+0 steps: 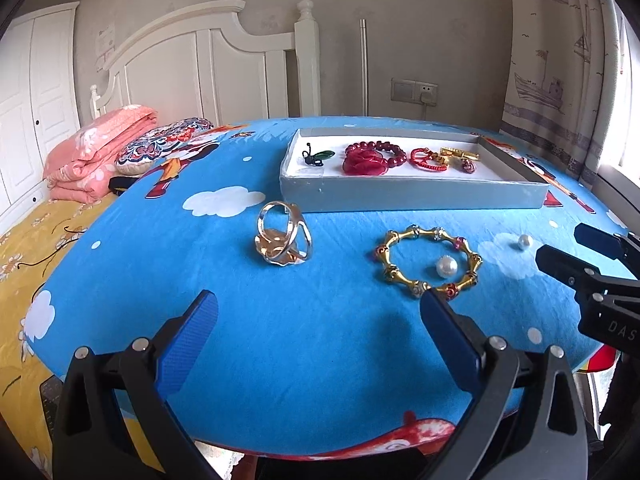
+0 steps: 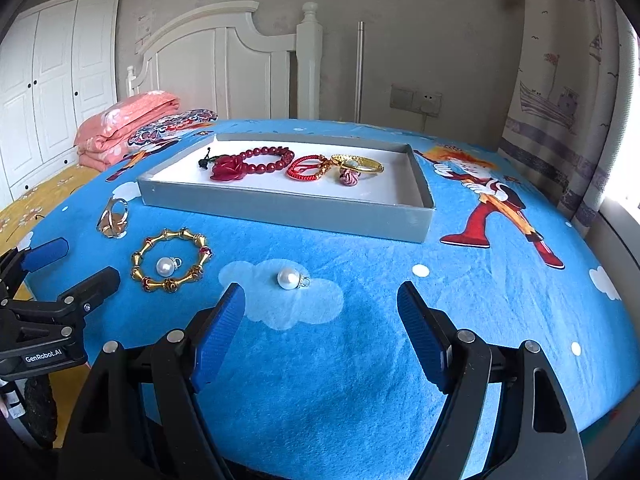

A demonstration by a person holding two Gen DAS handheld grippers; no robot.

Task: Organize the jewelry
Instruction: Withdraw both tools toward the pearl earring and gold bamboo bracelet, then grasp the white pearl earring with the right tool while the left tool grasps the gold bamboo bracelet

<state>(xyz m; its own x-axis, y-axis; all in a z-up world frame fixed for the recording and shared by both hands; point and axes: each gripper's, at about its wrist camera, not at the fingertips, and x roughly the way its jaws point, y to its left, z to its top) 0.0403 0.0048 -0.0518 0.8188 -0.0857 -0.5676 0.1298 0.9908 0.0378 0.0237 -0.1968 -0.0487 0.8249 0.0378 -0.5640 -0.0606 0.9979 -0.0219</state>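
Table [image 2: 360,360]: carrying a blue cartoon-print cloth on which all the jewelry is lying.
Tray [image 2: 280,212]: a shallow grey box sitting toward the far edge of the table, already holding sorted pieces.
Sorted pieces: a red bead bracelet [image 2: 260,160] with a red rose ornament, a red cord bracelet [image 2: 306,168], a gold bangle [image 2: 360,163], a small pink knot and a dark green insect brooch [image 1: 316,157] are resting inside the tray.
Progress: roughly half of the task is appearing done; four pieces are lying outside the tray, awaiting transfer.
Gold link bracelet [image 1: 428,258]: lying on the cloth near the front edge, encircling one pearl pendant [image 1: 447,267].
Large ring [image 1: 285,240]: lying on the cloth just in front of the tray's near left corner.
Loose pearl pendant [image 2: 289,279]: lying on a white cloud print, apart from the bracelet.
Left gripper [image 1: 320,312]: hovering low over the front edge, jaws spread wide and empty, right finger tip just beside the gold link bracelet.
Right gripper [image 2: 320,300]: hovering likewise, jaws wide apart and empty, pointing toward the loose pearl pendant.
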